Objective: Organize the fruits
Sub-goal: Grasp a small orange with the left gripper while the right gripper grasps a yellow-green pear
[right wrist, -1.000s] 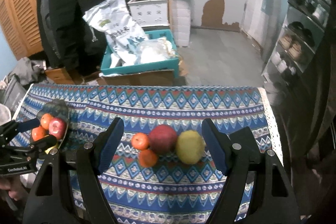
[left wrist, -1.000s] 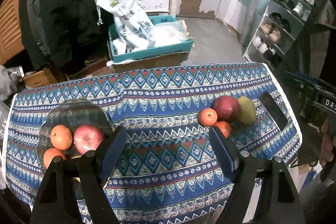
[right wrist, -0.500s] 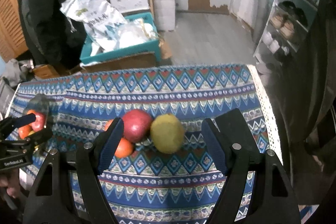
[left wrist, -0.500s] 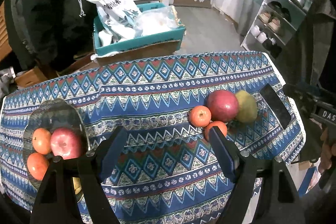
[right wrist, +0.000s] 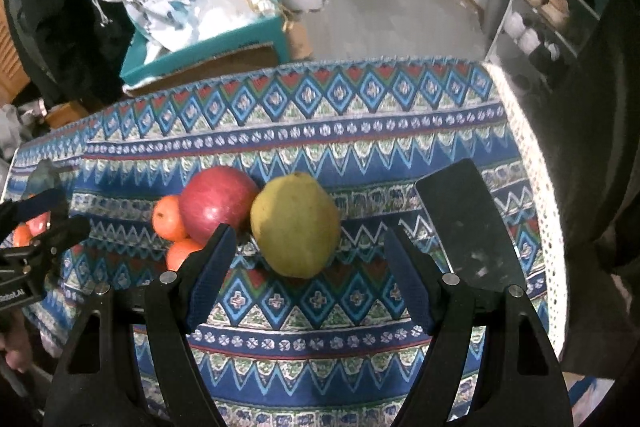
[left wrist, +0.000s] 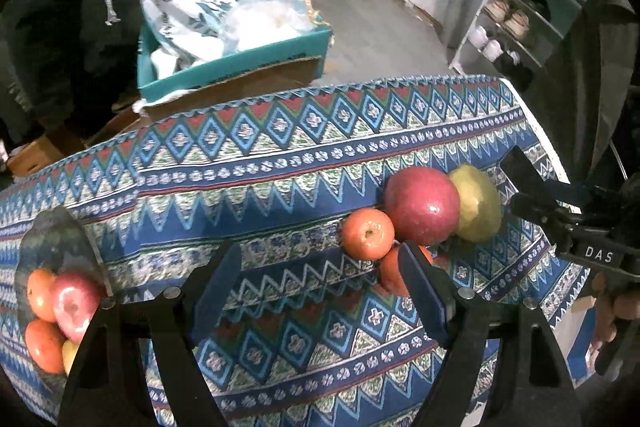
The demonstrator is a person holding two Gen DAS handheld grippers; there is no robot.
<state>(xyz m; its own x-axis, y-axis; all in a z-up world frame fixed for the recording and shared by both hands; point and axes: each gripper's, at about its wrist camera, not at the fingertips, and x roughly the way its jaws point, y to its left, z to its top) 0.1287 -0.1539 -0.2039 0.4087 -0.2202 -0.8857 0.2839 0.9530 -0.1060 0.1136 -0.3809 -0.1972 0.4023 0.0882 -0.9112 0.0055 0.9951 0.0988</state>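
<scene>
On woven zigzag tablecloth (right wrist: 360, 131), matte yellow-green pear (right wrist: 295, 225) before gaping, empty right gripper (right wrist: 310, 277); left gripper (left wrist: 320, 291) likewise agape.

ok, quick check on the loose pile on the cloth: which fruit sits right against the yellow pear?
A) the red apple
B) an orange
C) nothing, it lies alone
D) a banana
A: in the right wrist view the red apple presses against the pear on its left side, while the oranges lie beyond the apple.
</scene>
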